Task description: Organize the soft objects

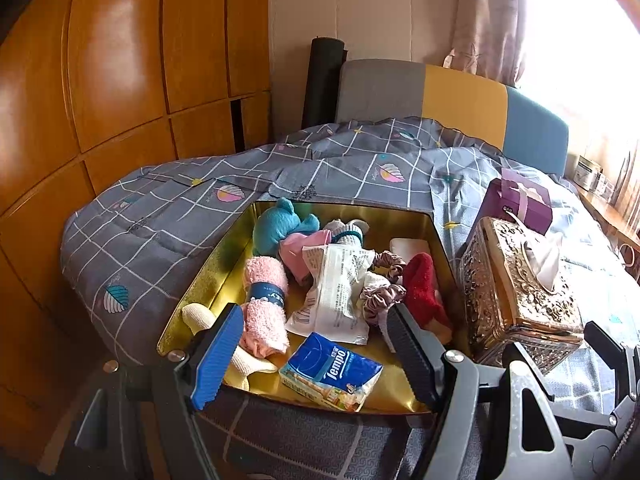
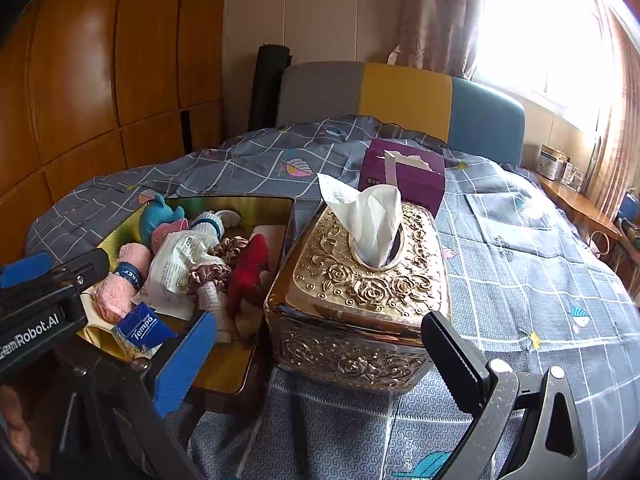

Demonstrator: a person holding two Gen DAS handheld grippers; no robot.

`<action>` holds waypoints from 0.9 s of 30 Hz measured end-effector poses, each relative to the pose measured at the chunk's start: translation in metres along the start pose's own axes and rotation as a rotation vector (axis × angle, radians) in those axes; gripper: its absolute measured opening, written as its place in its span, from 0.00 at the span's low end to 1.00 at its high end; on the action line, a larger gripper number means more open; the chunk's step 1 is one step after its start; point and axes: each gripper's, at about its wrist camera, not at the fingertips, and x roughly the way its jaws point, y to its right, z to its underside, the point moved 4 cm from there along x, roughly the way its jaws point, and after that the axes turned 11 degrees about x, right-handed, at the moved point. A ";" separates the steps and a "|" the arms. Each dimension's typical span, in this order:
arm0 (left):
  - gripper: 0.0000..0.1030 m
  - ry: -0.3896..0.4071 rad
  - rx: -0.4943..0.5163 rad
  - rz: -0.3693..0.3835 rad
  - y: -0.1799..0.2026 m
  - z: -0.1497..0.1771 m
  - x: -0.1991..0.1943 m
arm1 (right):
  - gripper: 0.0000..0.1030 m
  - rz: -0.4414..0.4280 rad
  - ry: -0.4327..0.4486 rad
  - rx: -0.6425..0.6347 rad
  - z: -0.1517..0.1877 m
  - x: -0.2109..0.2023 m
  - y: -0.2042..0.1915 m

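Tissue box (image 2: 360, 280) crowds tin (image 2: 272, 264).

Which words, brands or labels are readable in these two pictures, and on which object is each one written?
"Tempo": blue tissue pack in the gold tin.
"Robot.AI": left tool, right wrist view; its first letters are blurred.
White plastic packet: print too small to read.
Dark band on the pink towel roll: letters partly hidden, unreadable.
Purple tissue box: mark too small.

A gold tin (image 1: 192, 280) holds a pink rolled towel (image 1: 266, 300), a teal plush (image 1: 276, 224) at twelve o'clock and a blue tissue pack (image 1: 332, 372) at six, on a grey white-checked quilt (image 1: 160, 208) beside a gold rose-embossed tissue box (image 2: 360, 292).
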 end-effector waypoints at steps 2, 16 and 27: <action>0.73 -0.002 0.002 0.007 0.000 0.000 0.000 | 1.00 0.002 0.001 -0.001 0.000 0.000 0.000; 0.73 -0.023 -0.010 0.024 -0.001 0.002 0.006 | 1.00 0.007 0.000 0.006 0.000 0.002 0.002; 0.73 -0.032 -0.011 0.019 -0.002 0.004 0.009 | 1.00 0.013 -0.010 0.014 0.002 0.006 0.003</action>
